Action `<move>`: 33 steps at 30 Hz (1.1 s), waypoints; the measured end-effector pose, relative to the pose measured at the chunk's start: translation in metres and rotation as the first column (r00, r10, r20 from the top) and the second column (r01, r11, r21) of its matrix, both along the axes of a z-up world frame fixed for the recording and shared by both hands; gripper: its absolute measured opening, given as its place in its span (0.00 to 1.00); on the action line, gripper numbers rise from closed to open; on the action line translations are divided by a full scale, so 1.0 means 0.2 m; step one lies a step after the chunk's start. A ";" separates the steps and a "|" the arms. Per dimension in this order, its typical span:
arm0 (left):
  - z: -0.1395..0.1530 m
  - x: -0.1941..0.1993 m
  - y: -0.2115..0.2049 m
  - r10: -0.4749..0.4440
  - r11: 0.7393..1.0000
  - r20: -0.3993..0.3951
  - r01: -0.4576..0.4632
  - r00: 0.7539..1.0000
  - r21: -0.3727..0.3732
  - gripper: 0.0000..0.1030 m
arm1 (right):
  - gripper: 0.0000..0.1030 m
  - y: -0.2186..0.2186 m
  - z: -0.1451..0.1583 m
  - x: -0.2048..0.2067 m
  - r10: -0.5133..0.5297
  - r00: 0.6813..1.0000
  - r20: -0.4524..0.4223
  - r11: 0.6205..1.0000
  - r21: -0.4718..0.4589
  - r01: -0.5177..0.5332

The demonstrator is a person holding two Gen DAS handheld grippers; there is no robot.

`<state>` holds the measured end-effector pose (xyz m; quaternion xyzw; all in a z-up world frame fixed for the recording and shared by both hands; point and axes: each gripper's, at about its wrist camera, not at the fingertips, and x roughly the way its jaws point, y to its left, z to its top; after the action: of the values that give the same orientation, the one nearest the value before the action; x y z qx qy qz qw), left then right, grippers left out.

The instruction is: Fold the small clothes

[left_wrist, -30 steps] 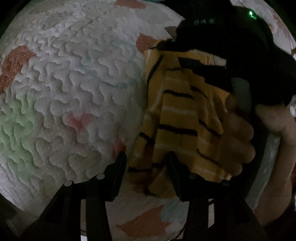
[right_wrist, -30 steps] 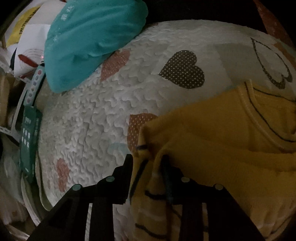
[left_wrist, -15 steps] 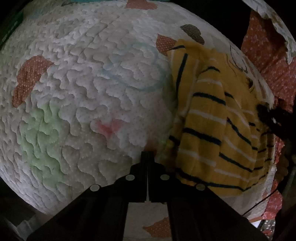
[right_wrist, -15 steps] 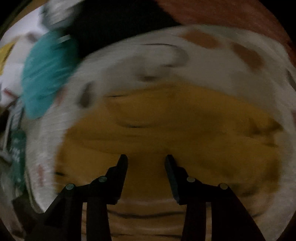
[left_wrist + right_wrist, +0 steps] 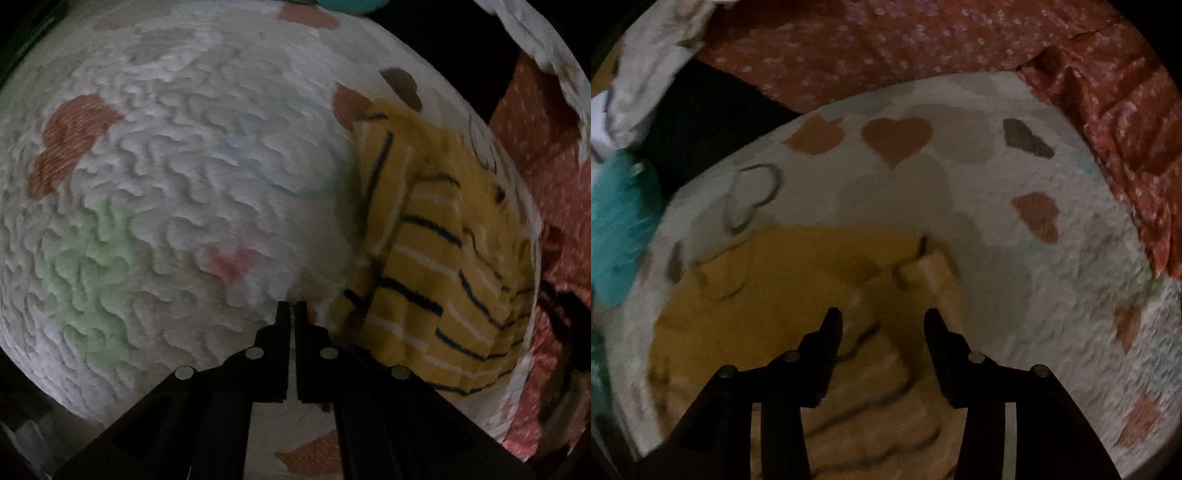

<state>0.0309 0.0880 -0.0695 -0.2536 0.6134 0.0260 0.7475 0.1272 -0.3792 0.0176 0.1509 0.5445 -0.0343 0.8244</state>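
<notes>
So a second ago my left gripper (image 5: pixel 291 308) was spread wide with the hem of the yellow striped shirt (image 5: pixel 436 266) between its fingers; now the jaws are pressed together with nothing in them, over bare quilt (image 5: pixel 177 192) just beside the shirt. The other hand that was covering the shirt is gone from that view. My right gripper (image 5: pixel 882 319) let go of the fabric, swung off the left edge, and its jaws are opening above the shirt's right side.
</notes>
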 end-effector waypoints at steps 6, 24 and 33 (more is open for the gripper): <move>0.01 -0.11 -0.03 -0.037 0.989 0.036 0.041 0.999 -0.140 0.13 | 0.48 0.58 0.05 -0.09 0.311 0.950 -0.011 0.930 0.210 -0.302; 0.02 -0.09 0.10 0.049 0.994 0.043 -0.044 0.998 -0.095 0.00 | 0.74 1.40 -0.09 0.05 0.430 0.895 -0.121 0.903 0.050 -0.427; 0.03 -0.18 0.35 0.189 0.966 0.043 -0.178 0.981 -0.187 0.02 | 0.89 1.76 -0.38 0.07 0.497 0.827 -0.264 0.822 -0.163 -0.546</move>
<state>-0.0047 0.1574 -0.0627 -0.3773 0.5642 0.0314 0.7338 0.1411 -0.0274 -0.0577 -0.1061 0.6408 0.1146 0.7516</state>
